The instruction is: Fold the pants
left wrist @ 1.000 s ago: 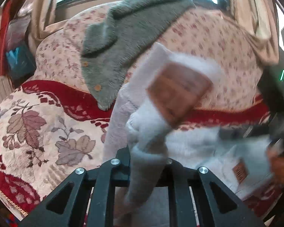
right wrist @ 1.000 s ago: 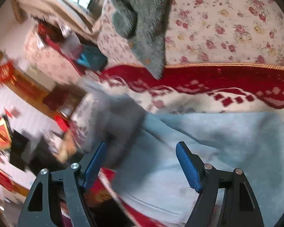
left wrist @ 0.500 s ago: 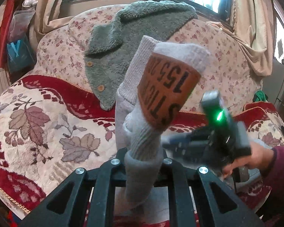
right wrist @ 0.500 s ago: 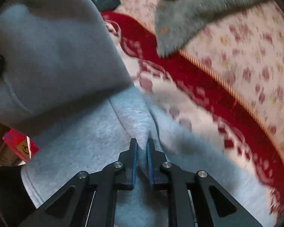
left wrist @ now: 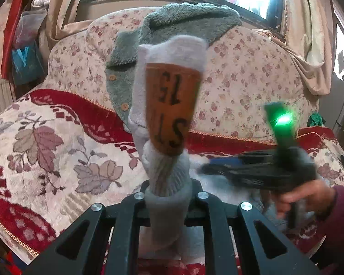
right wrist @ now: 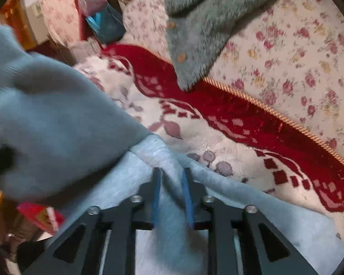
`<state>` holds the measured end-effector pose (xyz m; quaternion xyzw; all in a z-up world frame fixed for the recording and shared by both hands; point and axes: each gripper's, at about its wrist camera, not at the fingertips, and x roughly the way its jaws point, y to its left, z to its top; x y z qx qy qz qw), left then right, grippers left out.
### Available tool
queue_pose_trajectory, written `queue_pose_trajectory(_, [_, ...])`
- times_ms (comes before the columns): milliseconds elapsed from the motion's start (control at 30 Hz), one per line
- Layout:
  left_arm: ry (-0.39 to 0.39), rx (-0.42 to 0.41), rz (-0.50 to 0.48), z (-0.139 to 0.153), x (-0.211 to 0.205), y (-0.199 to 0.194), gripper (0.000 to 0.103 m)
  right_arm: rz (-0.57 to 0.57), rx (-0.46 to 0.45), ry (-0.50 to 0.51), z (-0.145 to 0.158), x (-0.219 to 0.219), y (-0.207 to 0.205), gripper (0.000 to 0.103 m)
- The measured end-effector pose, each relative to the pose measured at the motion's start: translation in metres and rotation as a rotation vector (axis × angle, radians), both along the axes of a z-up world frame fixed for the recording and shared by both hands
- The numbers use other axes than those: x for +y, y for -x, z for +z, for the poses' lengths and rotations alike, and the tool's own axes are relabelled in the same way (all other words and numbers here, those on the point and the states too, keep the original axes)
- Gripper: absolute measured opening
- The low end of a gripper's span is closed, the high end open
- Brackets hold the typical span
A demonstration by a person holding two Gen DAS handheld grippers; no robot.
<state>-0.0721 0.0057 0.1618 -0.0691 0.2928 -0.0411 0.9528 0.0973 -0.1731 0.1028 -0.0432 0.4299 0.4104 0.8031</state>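
The light grey pants stand up out of my left gripper, which is shut on the ribbed waistband; a brown leather label faces the camera. The right gripper shows in the left wrist view, blurred, low at the right over the pants on the sofa. In the right wrist view my right gripper is shut on a fold of the pants, with a lifted grey bulk of them at the left.
A sofa with a red and cream leaf-patterned cover and a floral back lies under the pants. A green fleece jacket hangs over the sofa back; it also shows in the right wrist view. Curtains and windows stand behind.
My right gripper went from open to shut on a fold of the pants and lifted slightly. My left gripper raised the waistband, and the label turned toward the camera.
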Motion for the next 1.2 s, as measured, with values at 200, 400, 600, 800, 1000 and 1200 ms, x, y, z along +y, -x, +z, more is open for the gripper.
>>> queue_pose_trajectory(200, [-0.011, 0.005, -0.026, 0.003, -0.012, 0.005, 0.012, 0.135, 0.077, -0.021, -0.014, 0.007, 0.056, 0.039])
queue_pose_trajectory(400, [-0.023, 0.027, -0.057, 0.004, -0.029, 0.016, 0.012, 0.019, 0.222, -0.112, -0.054, 0.021, 0.044, 0.038])
queue_pose_trajectory(600, [-0.139, 0.018, -0.129, 0.003, -0.080, 0.019, 0.012, -0.092, 0.207, -0.142, -0.022, -0.052, 0.030, 0.047])
queue_pose_trajectory(800, [-0.216, 0.058, -0.183, -0.021, -0.140, 0.003, 0.013, -0.267, 0.215, -0.132, -0.018, -0.130, 0.019, 0.057])
queue_pose_trajectory(1000, [-0.216, 0.178, -0.191, -0.078, -0.182, -0.030, 0.029, -0.463, 0.269, -0.273, -0.009, -0.211, 0.010, 0.065])
queue_pose_trajectory(1200, [-0.177, 0.170, -0.207, -0.096, -0.198, -0.029, 0.077, -0.373, 0.198, -0.300, 0.026, -0.198, 0.018, 0.075])
